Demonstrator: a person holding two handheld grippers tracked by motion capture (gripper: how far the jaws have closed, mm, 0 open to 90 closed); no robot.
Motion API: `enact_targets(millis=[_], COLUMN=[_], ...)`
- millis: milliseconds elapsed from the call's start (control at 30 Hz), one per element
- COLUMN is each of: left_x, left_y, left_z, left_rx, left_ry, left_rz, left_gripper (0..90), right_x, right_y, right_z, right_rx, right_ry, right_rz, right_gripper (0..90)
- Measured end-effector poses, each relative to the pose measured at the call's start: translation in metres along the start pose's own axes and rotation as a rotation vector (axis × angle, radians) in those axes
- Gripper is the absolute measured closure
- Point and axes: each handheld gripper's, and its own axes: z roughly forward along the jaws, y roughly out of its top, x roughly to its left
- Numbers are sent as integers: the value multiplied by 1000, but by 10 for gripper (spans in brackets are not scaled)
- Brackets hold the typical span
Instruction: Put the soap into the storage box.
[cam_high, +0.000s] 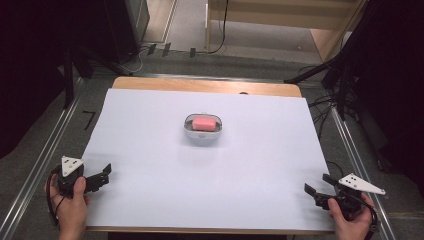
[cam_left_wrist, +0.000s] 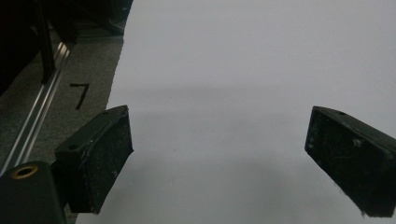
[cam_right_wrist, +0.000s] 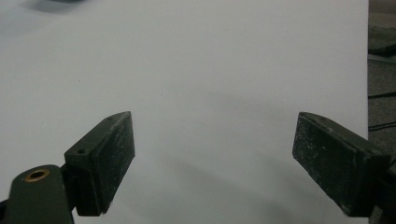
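- A pink block (cam_high: 203, 123) is seen in a white dish (cam_high: 202, 137) at mid-table, well apart from both grippers.
- The left gripper (cam_high: 103, 176) and right gripper (cam_high: 316, 190) are held wide open, nothing gripped.

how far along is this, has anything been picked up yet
Nothing looks done yet. The pink soap bar sits in the white dish mid-table, untouched. In hand: nothing; the left gripper and right gripper rest at the near corners of the white sheet, jaws apart and empty. Left to do: reaching for the soap and dish, and whatever handling follows.
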Motion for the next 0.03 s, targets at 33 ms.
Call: enact_targets(millis=[33], left_x=[0], left_y=[0], left_z=[0], left_rx=[0], left_ry=[0], left_rz=[0], left_gripper=[80], right_x=[0], right_y=[0], right_z=[0], right_rx=[0], right_ry=[0], right_rz=[0], right_gripper=[135])
